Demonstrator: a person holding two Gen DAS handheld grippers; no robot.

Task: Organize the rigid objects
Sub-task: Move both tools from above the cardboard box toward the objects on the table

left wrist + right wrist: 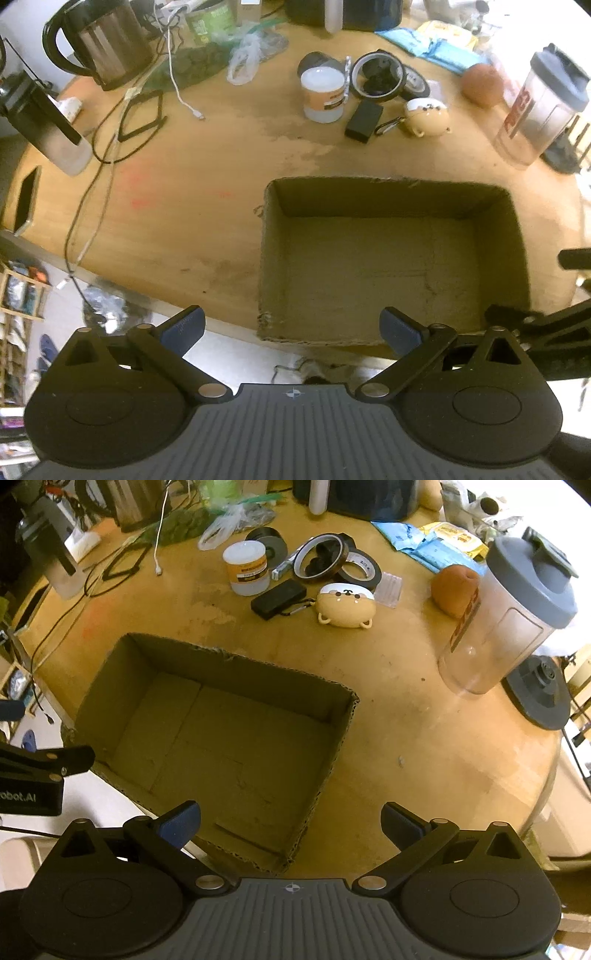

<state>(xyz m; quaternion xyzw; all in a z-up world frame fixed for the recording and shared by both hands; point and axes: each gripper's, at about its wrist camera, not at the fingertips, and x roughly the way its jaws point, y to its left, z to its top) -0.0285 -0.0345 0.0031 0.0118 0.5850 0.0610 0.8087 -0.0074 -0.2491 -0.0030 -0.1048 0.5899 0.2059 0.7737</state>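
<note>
An open cardboard box [513, 236] [345, 716] with nothing inside sits at the near edge of the round wooden table. Beyond it lies a cluster: a white jar with an orange label [322, 95] [248, 568], tape rolls [377, 75] [325, 559], a black rectangular block [364, 120] [279, 598], and a cream bear-shaped case [427, 117] [346, 604]. An orange ball [482, 84] [454, 589] rests by a clear shaker bottle with a grey lid [540, 110] [509, 616]. My left gripper [293, 326] hangs open over the box's near wall. My right gripper [291, 821] is open above the box's near right corner. Neither holds anything.
A steel kettle [107, 40], cables [107, 110], a plastic bag [245, 55] and blue packets [432, 546] crowd the far side. A phone [25, 205] lies at the left edge. A black round base [541, 690] sits at the right edge. Bare tabletop [184, 184] lies left of the box.
</note>
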